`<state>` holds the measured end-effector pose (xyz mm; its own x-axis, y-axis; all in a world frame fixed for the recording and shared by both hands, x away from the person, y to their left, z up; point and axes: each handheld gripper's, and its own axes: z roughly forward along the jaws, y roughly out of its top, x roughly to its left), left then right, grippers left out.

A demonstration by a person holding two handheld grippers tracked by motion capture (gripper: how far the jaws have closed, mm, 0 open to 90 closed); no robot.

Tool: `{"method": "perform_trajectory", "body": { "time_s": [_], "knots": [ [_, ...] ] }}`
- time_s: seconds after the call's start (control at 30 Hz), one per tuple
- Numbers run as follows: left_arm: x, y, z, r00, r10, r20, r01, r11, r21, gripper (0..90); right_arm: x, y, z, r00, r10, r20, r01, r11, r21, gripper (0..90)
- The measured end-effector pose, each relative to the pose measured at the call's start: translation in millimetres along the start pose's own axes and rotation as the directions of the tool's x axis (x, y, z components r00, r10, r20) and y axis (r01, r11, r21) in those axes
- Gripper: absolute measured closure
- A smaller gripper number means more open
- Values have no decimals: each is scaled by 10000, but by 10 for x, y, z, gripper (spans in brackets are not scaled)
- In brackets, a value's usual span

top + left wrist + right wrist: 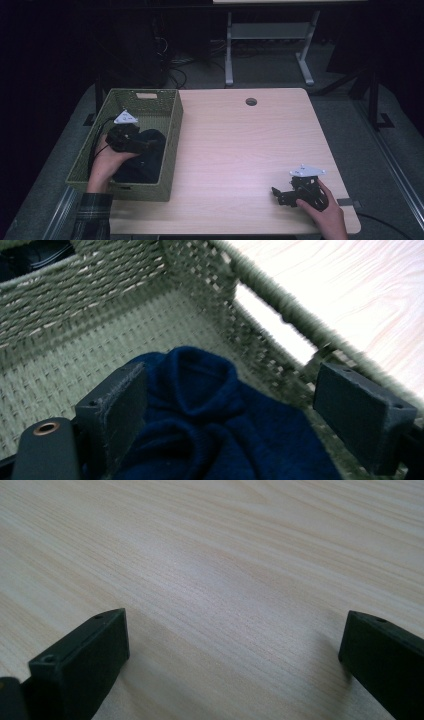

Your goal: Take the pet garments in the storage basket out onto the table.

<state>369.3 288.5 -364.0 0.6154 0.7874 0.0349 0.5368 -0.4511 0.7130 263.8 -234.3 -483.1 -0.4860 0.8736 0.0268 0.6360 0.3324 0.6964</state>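
A dark blue cloth (145, 155) lies bunched in the green woven basket (172, 132) at the table's left. My left gripper (150, 145) hovers inside the basket just over the cloth. In the left gripper view its jaws stand wide apart, open, with the blue cloth (210, 425) between and below them; whether they touch it I cannot tell. My right gripper (276, 195) rests low at the table's front right, held by a hand. In the right gripper view its jaws are wide open over bare wood, my right gripper (235, 645) holding nothing.
The light wooden table (240, 145) has a round cable hole (251, 101) near its far edge. The basket wall has a handle slot (272, 322). Beyond the table stand a white desk frame (270, 35) and cables on the dark floor.
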Motion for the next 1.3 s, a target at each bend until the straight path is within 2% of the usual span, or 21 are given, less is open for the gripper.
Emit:
{"method": "perform_trajectory", "body": {
  "time_s": [0.17,0.23,0.63,0.8,0.9,1.0,1.1,1.17,1.2,1.23,1.3],
  "knots": [
    [44,-49,49,9999,-105,-86,106,9999,103,138,0,0,0,10000,-9,3,9,10000,-3,0],
    [79,-82,90,9997,-110,-204,118,9992,392,137,0,0,0,10000,-5,5,5,10000,-4,0],
    [177,-241,290,9986,-419,-328,456,9914,1224,136,0,0,0,10000,-4,5,4,10000,-2,0],
    [162,-300,407,9974,-483,-544,590,9747,2157,134,1,0,0,10000,-1,4,1,10000,-2,0],
    [162,-322,447,9970,-503,-581,634,9656,2522,134,1,0,0,10000,-3,7,3,10000,-3,0],
    [172,-353,505,9966,-634,-519,763,9483,3081,138,1,-1,0,10000,-3,7,3,10000,-2,0],
    [169,-359,523,9961,-750,-459,859,9415,3259,147,1,0,0,10000,-3,7,3,10000,-1,0],
    [169,-371,536,9962,-846,-227,872,9304,3559,245,1,0,0,10000,-1,7,1,10000,0,0],
    [171,-372,535,9957,-928,40,847,9247,3711,303,1,-1,1,10000,-1,8,1,10000,-3,0],
    [163,-371,533,9934,-1077,407,850,9247,3711,422,1,0,0,10000,-1,8,1,10000,-1,0],
    [149,-365,531,9922,-1043,684,705,9214,3821,580,1,0,0,10000,1,8,-1,10000,0,0]
  ]
}}
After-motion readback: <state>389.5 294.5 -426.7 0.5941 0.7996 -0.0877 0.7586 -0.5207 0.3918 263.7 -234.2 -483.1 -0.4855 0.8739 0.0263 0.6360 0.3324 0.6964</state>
